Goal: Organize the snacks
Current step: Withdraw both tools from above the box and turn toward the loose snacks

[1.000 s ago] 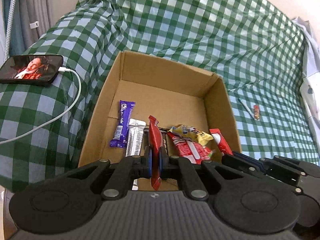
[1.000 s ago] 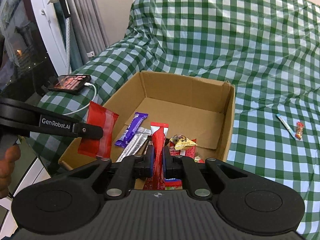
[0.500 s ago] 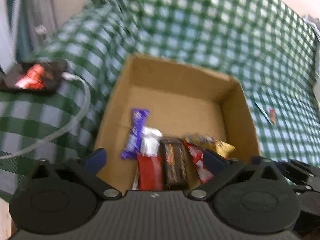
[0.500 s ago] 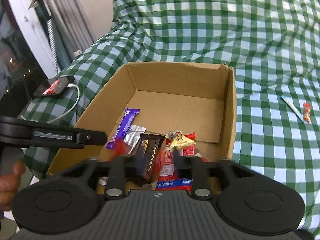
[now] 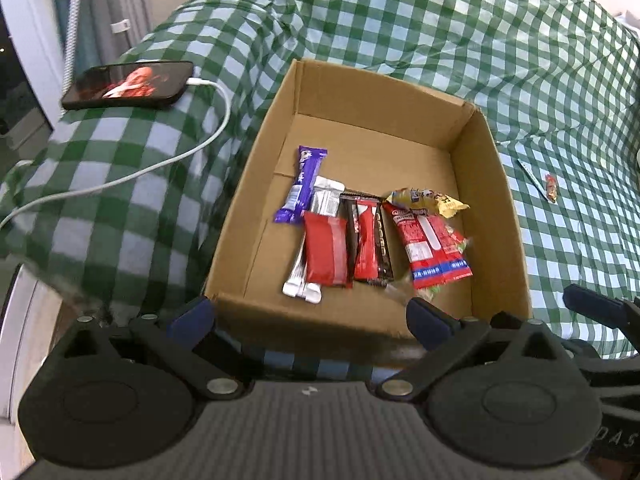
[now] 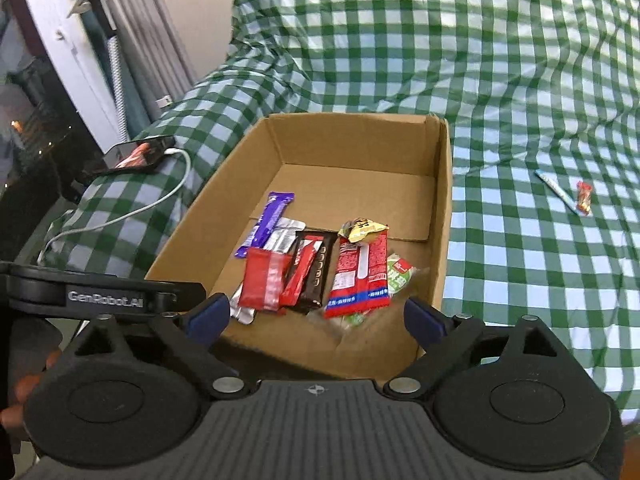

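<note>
Both grippers empty — two red snacks now in the box

Left gripper (image 5: 310, 316) and right gripper (image 6: 316, 316) have just spread wide; the red foil packet (image 5: 325, 251) and slim red stick wrapper (image 5: 366, 242) now lie near the front wall of the brown cardboard box (image 5: 376, 116) — two small items remain on the green checked cloth (image 5: 560, 80).

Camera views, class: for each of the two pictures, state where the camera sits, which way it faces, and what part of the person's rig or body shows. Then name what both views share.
Left wrist: sits behind the open left gripper, looking down into the cardboard box from its near left; the right gripper shows at the right edge.
Right wrist: sits behind the open right gripper, facing down at the box's near right; the left gripper and a hand show at left.
Shared: box, purple bar, phone, checked cloth.
</note>
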`<move>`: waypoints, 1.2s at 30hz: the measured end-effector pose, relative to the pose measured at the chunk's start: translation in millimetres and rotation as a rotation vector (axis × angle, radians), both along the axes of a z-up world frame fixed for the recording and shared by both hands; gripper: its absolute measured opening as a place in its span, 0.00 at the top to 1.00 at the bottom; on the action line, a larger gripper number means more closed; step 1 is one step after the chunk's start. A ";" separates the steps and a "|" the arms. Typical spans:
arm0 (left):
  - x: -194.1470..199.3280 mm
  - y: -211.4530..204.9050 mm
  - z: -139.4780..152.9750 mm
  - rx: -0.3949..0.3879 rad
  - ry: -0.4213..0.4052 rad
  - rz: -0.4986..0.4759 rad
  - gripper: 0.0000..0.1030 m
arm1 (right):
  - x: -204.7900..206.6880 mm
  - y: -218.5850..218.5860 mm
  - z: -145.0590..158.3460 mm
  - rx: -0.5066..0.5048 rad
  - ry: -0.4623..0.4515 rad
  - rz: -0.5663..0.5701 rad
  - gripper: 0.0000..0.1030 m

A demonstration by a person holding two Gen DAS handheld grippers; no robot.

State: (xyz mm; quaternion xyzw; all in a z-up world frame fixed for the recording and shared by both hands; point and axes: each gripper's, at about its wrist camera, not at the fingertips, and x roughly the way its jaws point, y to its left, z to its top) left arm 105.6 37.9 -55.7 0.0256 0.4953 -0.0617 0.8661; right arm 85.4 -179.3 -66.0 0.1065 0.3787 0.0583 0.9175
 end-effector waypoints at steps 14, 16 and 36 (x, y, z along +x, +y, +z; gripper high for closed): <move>-81.8 -1.6 36.7 -0.001 -0.125 0.021 0.00 | -80.1 14.1 37.5 -0.095 -0.151 -0.008 0.05; -90.8 -2.3 42.5 -0.003 -0.150 0.021 0.00 | -90.5 14.2 40.9 -0.099 -0.170 -0.008 0.04; -138.4 -12.6 74.2 0.024 -0.269 -0.003 0.00 | -148.9 11.3 57.3 -0.098 -0.279 -0.028 0.03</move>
